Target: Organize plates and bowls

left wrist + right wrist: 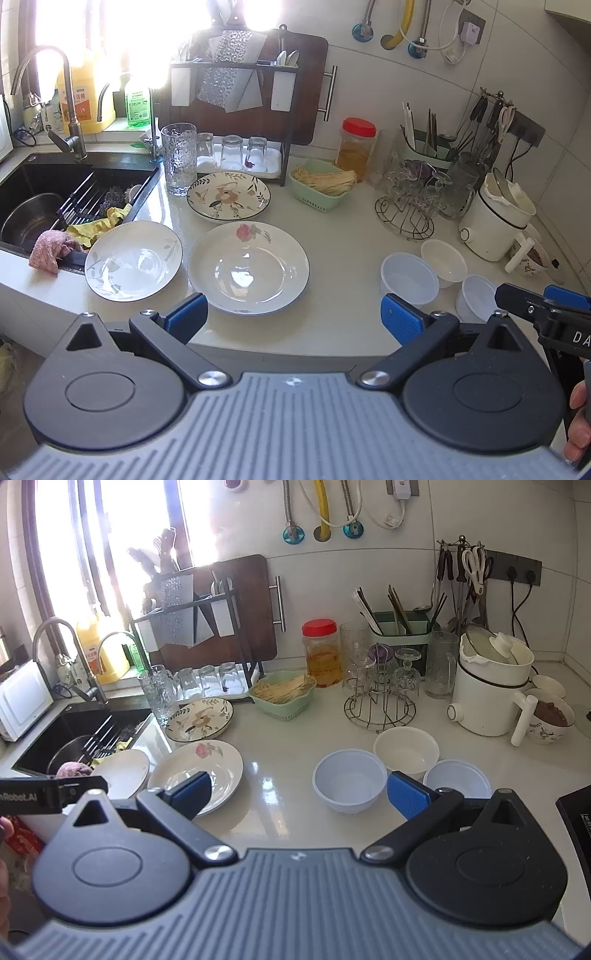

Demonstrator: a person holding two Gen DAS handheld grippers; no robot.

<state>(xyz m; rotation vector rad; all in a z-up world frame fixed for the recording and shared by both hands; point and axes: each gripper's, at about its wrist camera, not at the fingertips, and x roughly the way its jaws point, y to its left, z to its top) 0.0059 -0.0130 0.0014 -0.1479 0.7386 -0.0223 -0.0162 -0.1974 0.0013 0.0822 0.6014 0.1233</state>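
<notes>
Three plates lie on the white counter: a rose plate [248,266] in the middle, a grey-leaf plate [133,260] by the sink, and a dark-rimmed flowered plate [228,196] behind them. Three small bowls stand to the right: a bluish bowl [349,781], a cream bowl [406,752] and another bluish bowl [458,779]. My left gripper [293,319] is open and empty, just in front of the rose plate. My right gripper [299,794] is open and empty, in front of the bowls.
A black sink [55,199] with cloths is at the left. A tall glass [179,158], a green basket [321,188], a red-lidded jar [356,147], a wire glass rack [380,698] and a white electric pot [491,694] stand behind. A dark stove edge [576,819] is at the right.
</notes>
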